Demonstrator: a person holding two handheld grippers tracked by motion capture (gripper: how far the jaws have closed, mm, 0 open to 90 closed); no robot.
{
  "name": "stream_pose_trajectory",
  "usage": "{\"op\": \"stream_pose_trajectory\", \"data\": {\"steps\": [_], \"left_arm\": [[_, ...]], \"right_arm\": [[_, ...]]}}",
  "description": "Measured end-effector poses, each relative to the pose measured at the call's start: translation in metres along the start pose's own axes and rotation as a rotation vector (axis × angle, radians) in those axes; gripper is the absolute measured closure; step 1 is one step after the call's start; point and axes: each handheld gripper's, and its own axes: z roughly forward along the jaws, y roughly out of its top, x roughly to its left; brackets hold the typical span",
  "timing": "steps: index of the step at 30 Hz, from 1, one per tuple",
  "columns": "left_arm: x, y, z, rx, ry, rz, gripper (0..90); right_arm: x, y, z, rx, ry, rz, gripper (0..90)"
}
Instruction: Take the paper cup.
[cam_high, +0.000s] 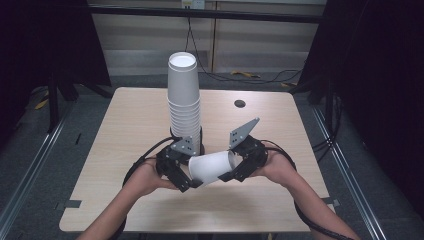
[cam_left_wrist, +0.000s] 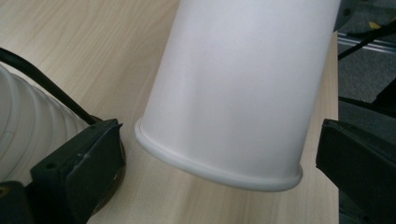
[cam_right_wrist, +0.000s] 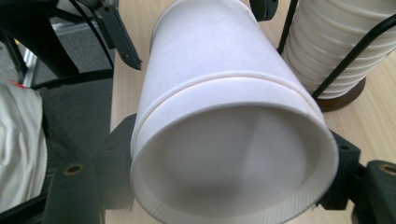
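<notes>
A white paper cup (cam_high: 212, 167) lies sideways in the air between my two grippers, just above the table's near middle. Its open mouth faces my right gripper (cam_high: 231, 167), which is shut on the cup (cam_right_wrist: 224, 60) at the rim, a jaw pressing each side. A second rim line rings the cup farther back, as with two nested cups. My left gripper (cam_high: 192, 181) is open around the closed base end of the cup (cam_left_wrist: 238, 93), with a small gap at each jaw. Behind them stands a tall stack of upturned white cups (cam_high: 183, 100).
The stack (cam_right_wrist: 336, 42) sits on a dark round base (cam_right_wrist: 345, 100) with a black wire upright beside it. The light wooden table (cam_high: 280, 130) has a small dark hole (cam_high: 240, 103) at the back right. Dark floor, rails and cables surround it.
</notes>
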Motion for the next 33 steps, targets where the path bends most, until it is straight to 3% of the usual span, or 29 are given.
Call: {"op": "stream_pose_trajectory", "data": {"steps": [18,28,33], "left_arm": [[-0.001,-0.017,0.010,-0.124,-0.030,-0.056,1.3],[-0.004,-0.018,0.014,-0.149,-0.033,-0.030,7.3],[-0.003,-0.019,0.012,-0.167,-0.048,-0.038,8.0]], "right_arm": [[-0.001,-0.005,-0.001,-0.055,0.026,0.023,24.8],[-0.002,-0.005,-0.003,-0.091,0.055,0.034,24.6],[-0.003,-0.007,-0.004,-0.108,0.063,0.038,24.5]]}}
